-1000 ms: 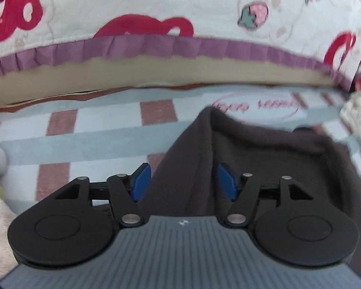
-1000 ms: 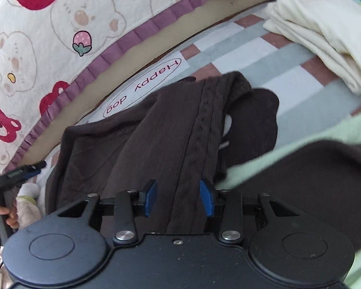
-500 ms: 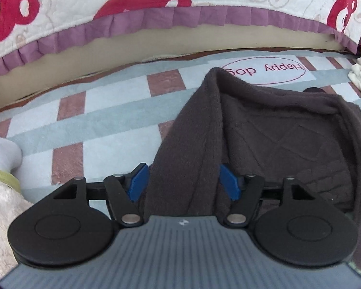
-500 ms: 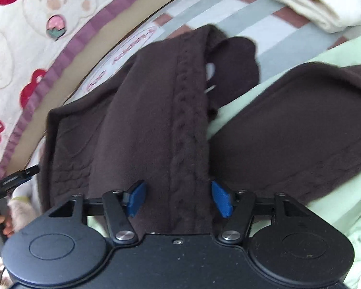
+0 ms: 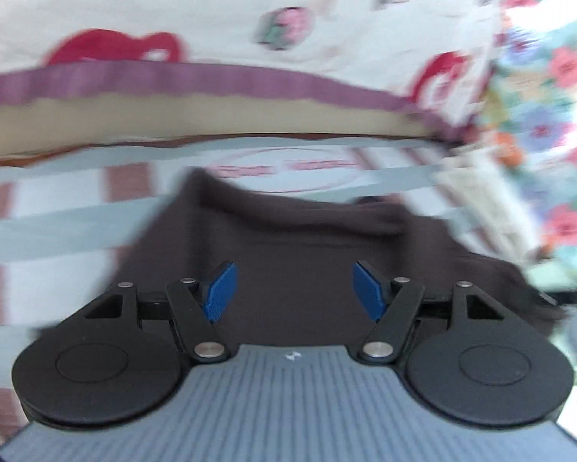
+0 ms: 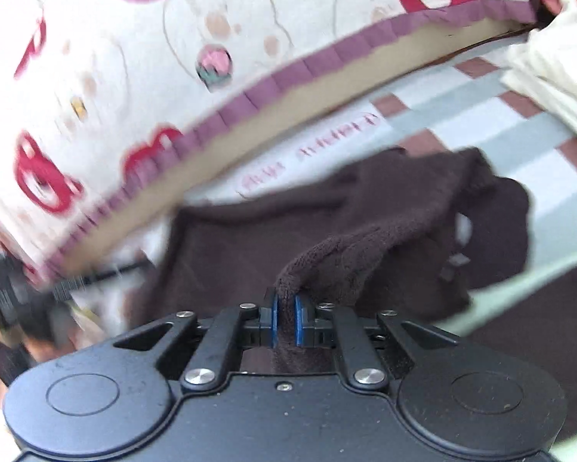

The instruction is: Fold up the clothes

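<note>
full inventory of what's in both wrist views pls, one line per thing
brown sweater: 1, dark brown knit, spread on the mat, one fold pinched up
checked mat: 1, grey, white and reddish checks, under the sweater
bear-print quilt: 1, white with red bears and purple frill, behind the mat
cream cloth stack: 1, cream, far right on the mat
green cloth: 1, pale green, right, by the sweater
floral fabric: 1, multicolour, upper right, blurred
left gripper: 1, black with blue pads, open over the sweater
right gripper: 1, black with blue pads, just closed on the sweater's fold
</note>
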### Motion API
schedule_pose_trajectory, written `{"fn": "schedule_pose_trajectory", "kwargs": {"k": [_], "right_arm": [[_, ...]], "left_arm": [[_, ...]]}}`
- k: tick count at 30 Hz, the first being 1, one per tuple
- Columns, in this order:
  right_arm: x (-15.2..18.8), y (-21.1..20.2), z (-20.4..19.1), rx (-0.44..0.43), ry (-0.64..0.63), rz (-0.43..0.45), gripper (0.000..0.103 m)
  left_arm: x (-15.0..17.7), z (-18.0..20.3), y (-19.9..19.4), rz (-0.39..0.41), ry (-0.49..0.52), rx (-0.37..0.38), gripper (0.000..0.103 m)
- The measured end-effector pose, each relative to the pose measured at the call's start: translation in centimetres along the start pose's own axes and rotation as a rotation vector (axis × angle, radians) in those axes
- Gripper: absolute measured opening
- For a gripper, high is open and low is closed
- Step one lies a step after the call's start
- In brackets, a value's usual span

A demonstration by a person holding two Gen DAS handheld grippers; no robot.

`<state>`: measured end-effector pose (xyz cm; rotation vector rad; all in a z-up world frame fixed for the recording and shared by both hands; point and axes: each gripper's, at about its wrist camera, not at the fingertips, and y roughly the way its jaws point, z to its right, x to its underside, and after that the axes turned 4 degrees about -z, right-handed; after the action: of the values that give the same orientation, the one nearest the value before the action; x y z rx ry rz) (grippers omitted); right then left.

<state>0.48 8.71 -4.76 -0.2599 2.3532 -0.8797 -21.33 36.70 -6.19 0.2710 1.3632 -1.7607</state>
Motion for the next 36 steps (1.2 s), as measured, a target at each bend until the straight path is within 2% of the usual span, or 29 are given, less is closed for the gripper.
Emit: {"fn": "schedule_pose_trajectory", "kwargs": {"k": [2,3,5,6,8,11,14,16,19,21,22,25,27,30,31,32,34,36], "right_arm": [[-1.5,0.5,-0.4,-0.072,0.021,-0.001,0.011],[-2.0,0.9,-0.7,-0.098,0.021,-0.005,0.011],[-2.3,1.8,-1.0,-0.143,0.015,-0.018,0.011],[-2.2,2.4,-1.1,-0.17,0.019,-0.025,0.011],[-1.9,3.4,-1.1,-0.228,0.029,-0.032,0.011],[-1.5,3.6,-1.1,-0.296,0.011,-0.007,0.011],[-1.2,3.1,-0.8,-0.367,0.01,0.016,0.011],[-1.3,2.8,-0.7,-0.395,0.004,0.024,0.011],[-1.4,2.6,-0.3,-0.433,0.005,0.011,0.011],[-1.2,2.6,-0.2,-0.456,0.007,-0.009,0.011],[-1.1,2.5,-0.1,-0.453,0.007,-0.014,0.011],[-1.0,2.2,0.2,-0.416,-0.006,0.005,0.011],[-1.0,1.6,1.0,-0.416,0.008,0.041,0.014],[-1.0,0.4,2.5,-0.414,0.055,0.105,0.021],[-0.8,0.1,2.6,-0.346,0.044,0.117,0.03],[-0.6,-0.2,2.6,-0.236,0.017,0.123,0.04],[0.0,-0.6,2.5,-0.012,-0.043,0.126,0.046],[1.0,-0.3,2.7,0.192,-0.095,0.097,0.046]], "left_arm": [[0.5,2.2,0.0,-0.002,0.056,0.038,0.066],[0.9,3.9,-0.2,0.003,0.127,0.034,0.066],[2.1,8.0,-1.0,0.037,0.323,0.078,0.067],[2.5,9.6,-1.3,0.049,0.363,0.089,0.067],[2.5,11.1,-0.7,0.018,0.341,0.129,0.071],[2.7,11.0,0.7,-0.026,0.306,0.174,0.072],[3.0,10.3,2.3,-0.073,0.265,0.151,0.08],[3.3,10.2,3.3,-0.135,0.265,0.155,0.085],[3.7,10.2,4.9,-0.161,0.273,0.136,0.084],[3.6,9.9,5.0,-0.155,0.274,0.138,0.044],[3.4,9.9,5.0,-0.156,0.279,0.118,0.013],[2.7,9.7,4.1,-0.125,0.268,0.05,0.013],[2.0,9.4,2.7,-0.068,0.27,0.014,0.013],[0.7,9.0,1.1,0.017,0.292,-0.091,0.013],[0.2,8.8,0.7,0.034,0.287,-0.117,0.013],[-0.3,8.6,0.3,0.05,0.281,-0.142,0.013],[-1.2,8.5,-0.2,0.083,0.29,-0.19,0.013],[-2.0,8.9,-0.5,0.122,0.326,-0.223,0.013]]}}
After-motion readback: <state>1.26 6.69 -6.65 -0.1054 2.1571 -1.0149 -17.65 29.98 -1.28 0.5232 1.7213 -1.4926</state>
